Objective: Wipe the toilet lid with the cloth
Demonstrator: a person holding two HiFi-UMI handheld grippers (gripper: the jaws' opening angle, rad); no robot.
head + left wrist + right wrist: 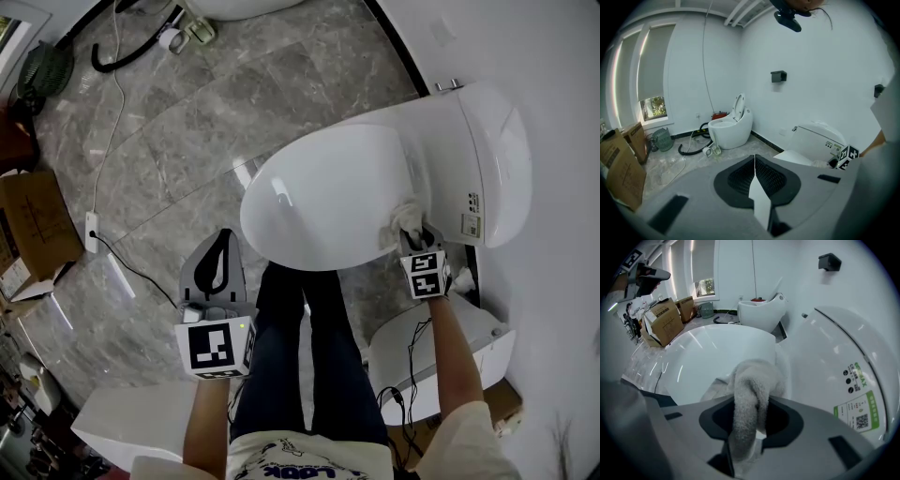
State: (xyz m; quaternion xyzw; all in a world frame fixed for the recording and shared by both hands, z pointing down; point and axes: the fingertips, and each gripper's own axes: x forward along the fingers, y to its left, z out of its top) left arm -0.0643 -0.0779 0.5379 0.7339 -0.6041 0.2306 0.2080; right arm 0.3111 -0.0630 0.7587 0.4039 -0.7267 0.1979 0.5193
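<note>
The white toilet lid [328,192] is closed and fills the middle of the head view; it also shows in the right gripper view as a glossy toilet lid [717,352]. My right gripper [415,232] is shut on a bunched off-white cloth [405,218], pressed on the lid's right rear part near the hinge. In the right gripper view the cloth [752,394] sticks out between the jaws. My left gripper [218,265] hangs over the floor left of the bowl, jaws shut together with nothing between them, as the left gripper [754,165] shows in its own view.
The toilet's tank housing [487,159] stands against the wall on the right. Cardboard boxes [33,230] and a power strip with cable [92,230] lie on the marble floor at left. A second toilet [731,126] and a black hose [131,52] are farther off.
</note>
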